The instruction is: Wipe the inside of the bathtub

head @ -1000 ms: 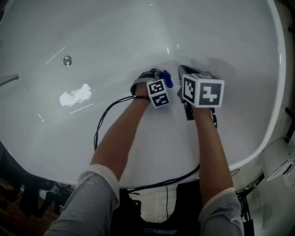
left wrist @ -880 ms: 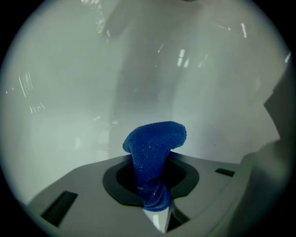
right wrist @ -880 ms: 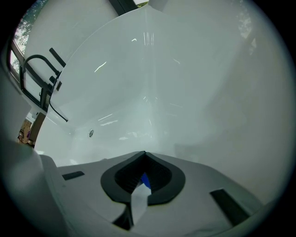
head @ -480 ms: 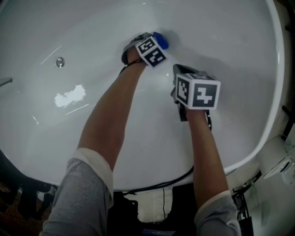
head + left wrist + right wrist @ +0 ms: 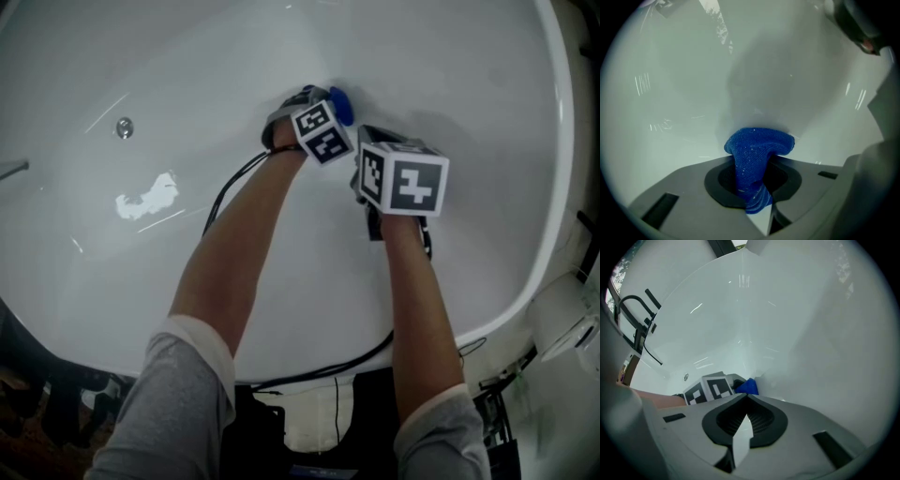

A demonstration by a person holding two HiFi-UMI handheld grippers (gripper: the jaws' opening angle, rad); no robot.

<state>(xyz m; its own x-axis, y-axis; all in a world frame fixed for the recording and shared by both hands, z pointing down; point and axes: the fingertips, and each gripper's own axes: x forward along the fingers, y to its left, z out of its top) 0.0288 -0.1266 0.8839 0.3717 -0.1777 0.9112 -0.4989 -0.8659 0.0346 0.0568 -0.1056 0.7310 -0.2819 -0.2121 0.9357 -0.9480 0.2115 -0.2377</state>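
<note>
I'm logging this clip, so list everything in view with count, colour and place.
Bathtub: one, white, fills the view.
Round fitting: one, metallic, on the tub wall at left.
Cloth: one, blue, pressed against the tub wall.
Cable: at least one, black, loops across the tub's near slope.
Left tongs: one, grey, shut on the cloth.
Right tongs: one, grey, shut, empty, beside the left.
Forearms: two, bare, grey sleeves, reaching in from below.
</note>
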